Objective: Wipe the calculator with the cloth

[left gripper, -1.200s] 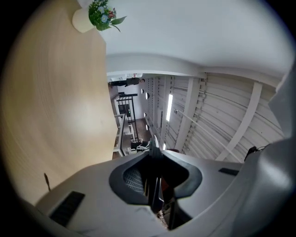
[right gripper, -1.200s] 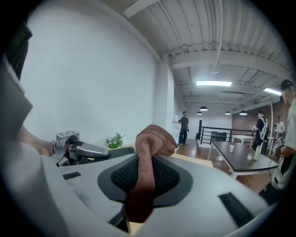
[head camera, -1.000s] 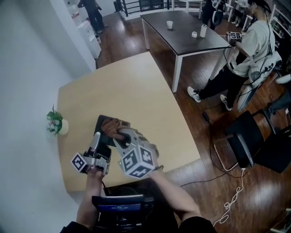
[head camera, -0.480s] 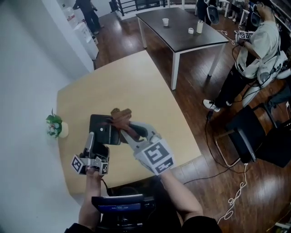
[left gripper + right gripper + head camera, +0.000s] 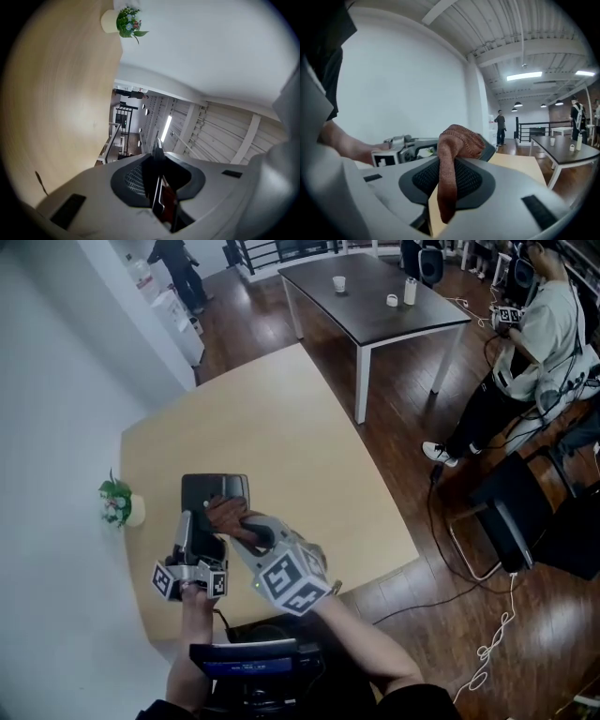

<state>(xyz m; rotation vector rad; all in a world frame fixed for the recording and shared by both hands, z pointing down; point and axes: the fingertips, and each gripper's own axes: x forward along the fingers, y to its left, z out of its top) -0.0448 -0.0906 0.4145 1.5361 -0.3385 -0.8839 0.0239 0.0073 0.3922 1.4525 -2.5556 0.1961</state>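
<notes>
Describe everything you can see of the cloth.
The cloth is rust-brown with a ribbed knit look, soft and bunched. The right gripper is shut on it: one end hangs down between the jaws, the other is wadded ahead of them. In the head view the wad lies on the dark calculator.

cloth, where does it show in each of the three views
Head view: cloth lower left of centre, on the calculator.
Left gripper view: reddish patch low between the jaws; cannot tell if it's cloth.
Right gripper view: centre, clamped in the jaws.
Shared landmark: tan table.
</notes>
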